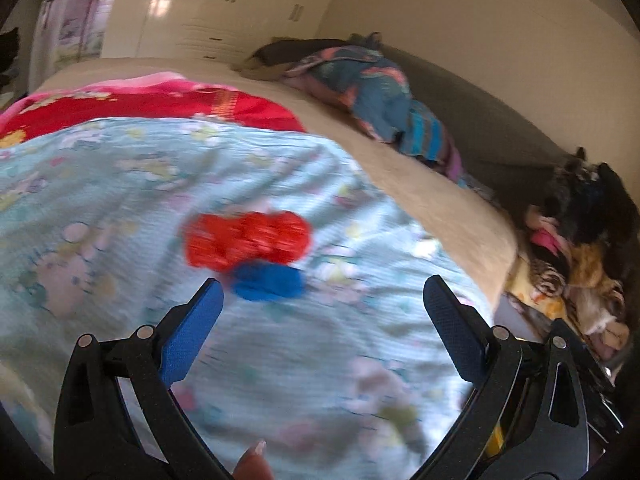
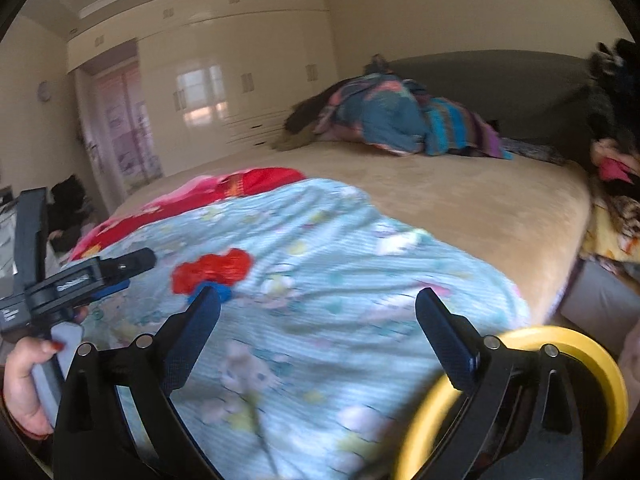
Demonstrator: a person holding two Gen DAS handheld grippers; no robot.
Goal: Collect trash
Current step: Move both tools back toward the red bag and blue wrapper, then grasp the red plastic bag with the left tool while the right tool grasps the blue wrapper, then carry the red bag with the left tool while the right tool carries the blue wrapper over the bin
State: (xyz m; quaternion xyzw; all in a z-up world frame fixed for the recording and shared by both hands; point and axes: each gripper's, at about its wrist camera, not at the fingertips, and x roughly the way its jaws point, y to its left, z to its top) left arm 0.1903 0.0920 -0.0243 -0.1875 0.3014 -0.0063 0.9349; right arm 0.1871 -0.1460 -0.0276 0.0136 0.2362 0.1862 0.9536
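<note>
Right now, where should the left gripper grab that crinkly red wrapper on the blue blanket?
Probably across the red wrapper's narrow middle, where it pinches in between two puffy ends. It lies flat on the light blue blanket, so come down from above with the open left gripper. A blue piece touches its near edge; blur hides whether they are joined.

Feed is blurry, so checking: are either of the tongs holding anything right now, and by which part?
Nothing is held. The left tongs and right tongs are both open above the blanket; the red wrapper lies loose on it.
</note>
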